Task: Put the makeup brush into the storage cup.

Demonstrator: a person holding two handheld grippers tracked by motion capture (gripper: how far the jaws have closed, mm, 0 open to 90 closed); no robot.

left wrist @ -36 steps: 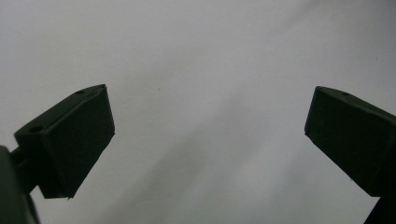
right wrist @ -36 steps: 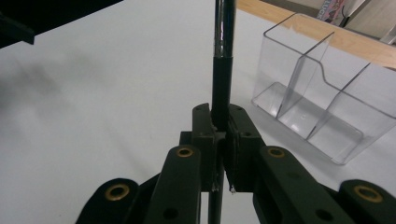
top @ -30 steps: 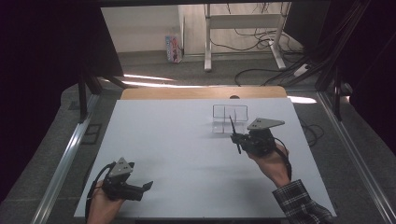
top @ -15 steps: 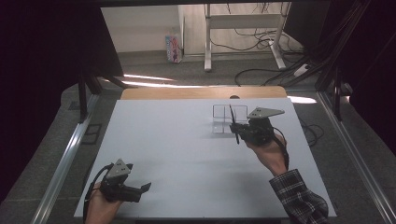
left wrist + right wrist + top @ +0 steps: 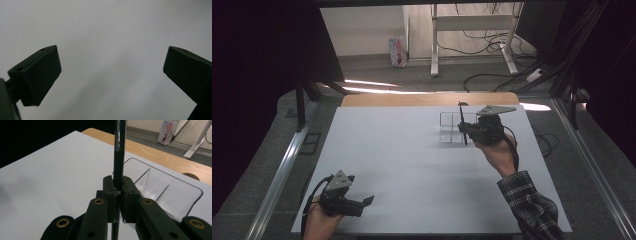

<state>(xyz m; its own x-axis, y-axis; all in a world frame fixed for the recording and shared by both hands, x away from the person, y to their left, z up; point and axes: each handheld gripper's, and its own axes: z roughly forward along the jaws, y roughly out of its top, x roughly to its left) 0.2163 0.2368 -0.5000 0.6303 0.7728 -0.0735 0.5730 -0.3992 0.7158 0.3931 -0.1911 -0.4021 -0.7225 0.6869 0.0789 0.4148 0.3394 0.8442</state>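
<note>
Carrying a black pen (image 5: 117, 165) upright, clamped in the right claw (image 5: 466, 131) just beside the clear divided organizer (image 5: 451, 127) at the desk's (image 5: 402, 150) far side, the work now calls for lowering the pen into a compartment, while the left claw (image 5: 362, 202) rests apart, empty.

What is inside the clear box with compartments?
The visible compartments of the clear box look empty. The right gripper, shut on a black pen, covers the near part, so that part cannot be seen.
</note>
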